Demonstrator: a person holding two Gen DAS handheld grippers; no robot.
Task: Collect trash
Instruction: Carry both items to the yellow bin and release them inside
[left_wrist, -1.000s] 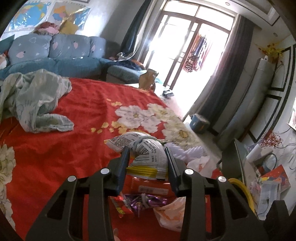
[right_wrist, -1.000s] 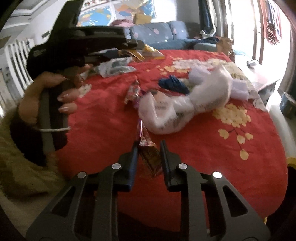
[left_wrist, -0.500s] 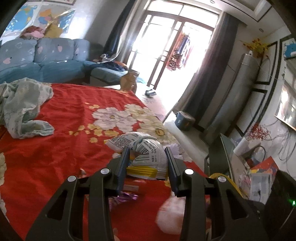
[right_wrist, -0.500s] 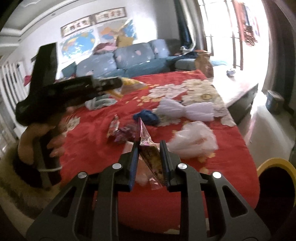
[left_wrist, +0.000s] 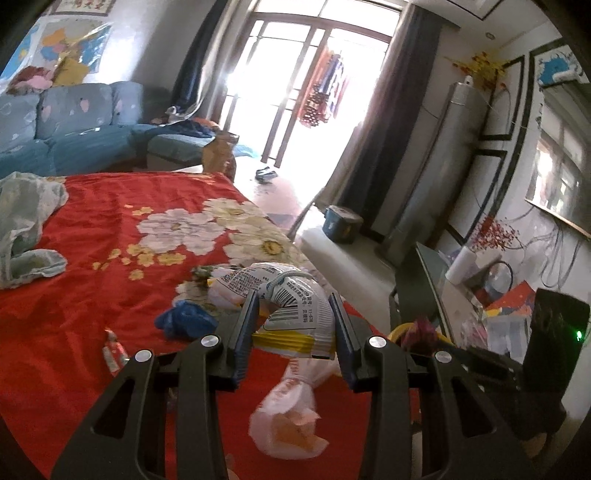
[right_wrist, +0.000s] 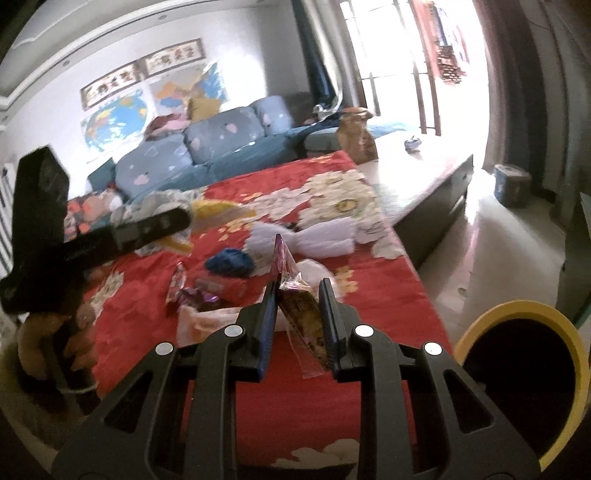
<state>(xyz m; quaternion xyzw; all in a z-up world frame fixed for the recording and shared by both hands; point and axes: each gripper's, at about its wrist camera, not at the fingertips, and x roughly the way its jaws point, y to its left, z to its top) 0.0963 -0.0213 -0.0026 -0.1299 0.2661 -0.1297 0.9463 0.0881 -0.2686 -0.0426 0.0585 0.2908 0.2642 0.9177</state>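
Note:
My left gripper (left_wrist: 293, 306) is shut on a white and yellow snack bag (left_wrist: 291, 306), held above the red flowered bedspread (left_wrist: 92, 295). My right gripper (right_wrist: 297, 295) is shut on a purple and gold snack wrapper (right_wrist: 299, 306), held over the bed's near edge. A yellow-rimmed black trash bin (right_wrist: 517, 376) stands at the lower right of the right wrist view, beside the bed. On the bedspread lie a blue crumpled piece (right_wrist: 229, 262), white plastic bags (right_wrist: 314, 240), a pink-white bag (left_wrist: 291, 417) and small candy wrappers (right_wrist: 184, 291). The left gripper and its hand also show in the right wrist view (right_wrist: 40, 236).
A blue sofa (left_wrist: 74, 129) stands behind the bed. A pale cloth (left_wrist: 26, 221) lies on the bed's far left. A low platform (right_wrist: 424, 166) and a blue tub (right_wrist: 511, 184) lie toward the bright glass door. A cluttered desk (left_wrist: 480, 295) is at the right.
Both grippers have swung right toward the bed's edge with their wrappers held. The yellow-rimmed bin has come further into the right wrist view.

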